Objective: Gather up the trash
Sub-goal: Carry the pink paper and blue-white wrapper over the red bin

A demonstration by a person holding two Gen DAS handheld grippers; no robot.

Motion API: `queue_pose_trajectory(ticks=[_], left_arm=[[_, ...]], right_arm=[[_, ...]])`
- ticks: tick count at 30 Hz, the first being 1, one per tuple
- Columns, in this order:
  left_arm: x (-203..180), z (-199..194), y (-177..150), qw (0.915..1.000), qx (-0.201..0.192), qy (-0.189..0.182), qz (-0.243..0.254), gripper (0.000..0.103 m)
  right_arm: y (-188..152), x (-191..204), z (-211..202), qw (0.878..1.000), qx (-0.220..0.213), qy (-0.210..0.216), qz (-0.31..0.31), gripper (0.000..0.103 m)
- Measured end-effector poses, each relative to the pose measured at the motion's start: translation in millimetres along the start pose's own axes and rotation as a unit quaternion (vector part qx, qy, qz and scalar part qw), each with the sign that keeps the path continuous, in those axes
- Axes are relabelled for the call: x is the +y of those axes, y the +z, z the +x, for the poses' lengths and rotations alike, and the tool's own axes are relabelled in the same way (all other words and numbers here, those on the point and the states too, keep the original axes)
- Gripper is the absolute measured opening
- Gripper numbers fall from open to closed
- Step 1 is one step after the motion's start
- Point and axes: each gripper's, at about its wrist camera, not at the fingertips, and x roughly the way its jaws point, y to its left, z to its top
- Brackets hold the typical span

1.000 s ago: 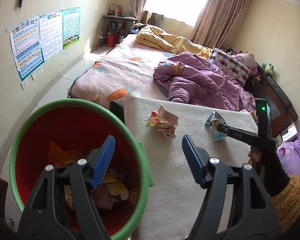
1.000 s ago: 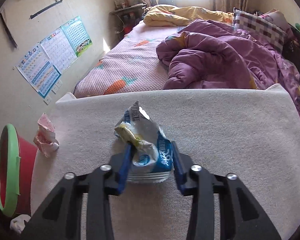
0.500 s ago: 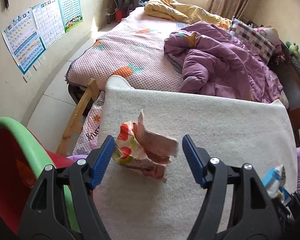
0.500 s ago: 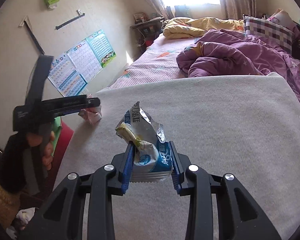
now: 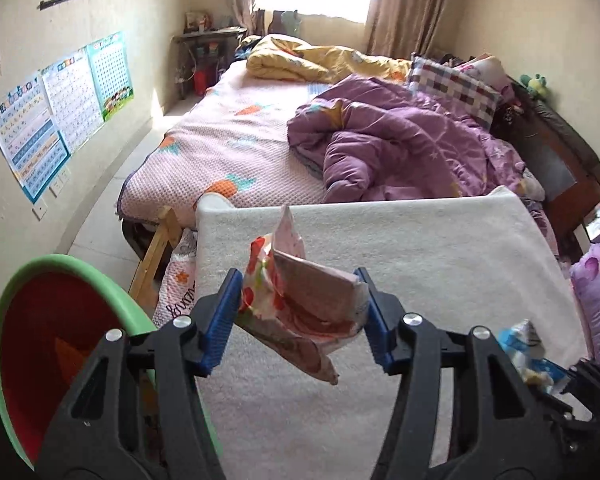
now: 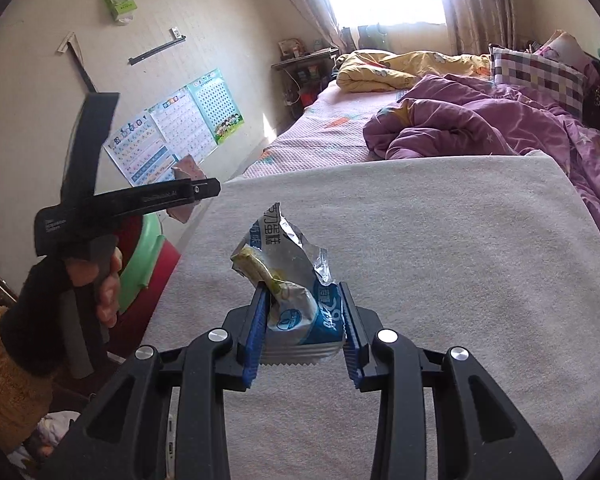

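Observation:
My left gripper (image 5: 298, 312) is shut on a crumpled pink and red snack wrapper (image 5: 300, 300) and holds it above the white towel-covered table (image 5: 420, 248). The red bin with a green rim (image 5: 52, 344) stands at the lower left. My right gripper (image 6: 304, 328) is shut on a blue and white foil wrapper (image 6: 296, 280) above the table (image 6: 460, 260). The left gripper (image 6: 196, 196) with its pink wrapper (image 6: 186, 190) shows at the left of the right wrist view, over the bin (image 6: 140, 264). The blue wrapper (image 5: 528, 356) shows at the lower right of the left wrist view.
A bed with a pink carrot sheet (image 5: 240, 140), a purple quilt (image 5: 400, 148) and a yellow quilt (image 5: 312, 60) lies beyond the table. Posters (image 5: 60, 104) hang on the left wall. A wooden frame (image 5: 156, 256) stands between bin and bed.
My left gripper moved from over the bin to the pink wrapper, closed on it and lifted it. My right gripper lifted the blue wrapper and drew back from the table's middle.

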Motion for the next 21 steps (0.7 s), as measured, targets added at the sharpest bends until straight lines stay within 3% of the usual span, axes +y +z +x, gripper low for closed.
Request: queue_pose_trajectory(ticks=[5, 9, 21], left_arm=[[-1.5, -55.4, -17.0, 0.9991, -0.026, -0.034, 0.0, 0.055], [3.8, -85.5, -37.9, 0.9985, -0.037, -0.04, -0.009, 0.055], [65.5, -110.4, -83.4, 0.9972, -0.025, 0.01, -0.07, 0.056]], right_arm=[[-12.3, 30.7, -8.2, 1.0, -0.009, 0.024, 0.011, 0.034], [-15.7, 57.9, -10.8, 0.999, -0.011, 0.038, 0.001, 0.034], [-14.3, 105.8, -0.8, 0.999, -0.014, 0.048, -0.02, 0.034]])
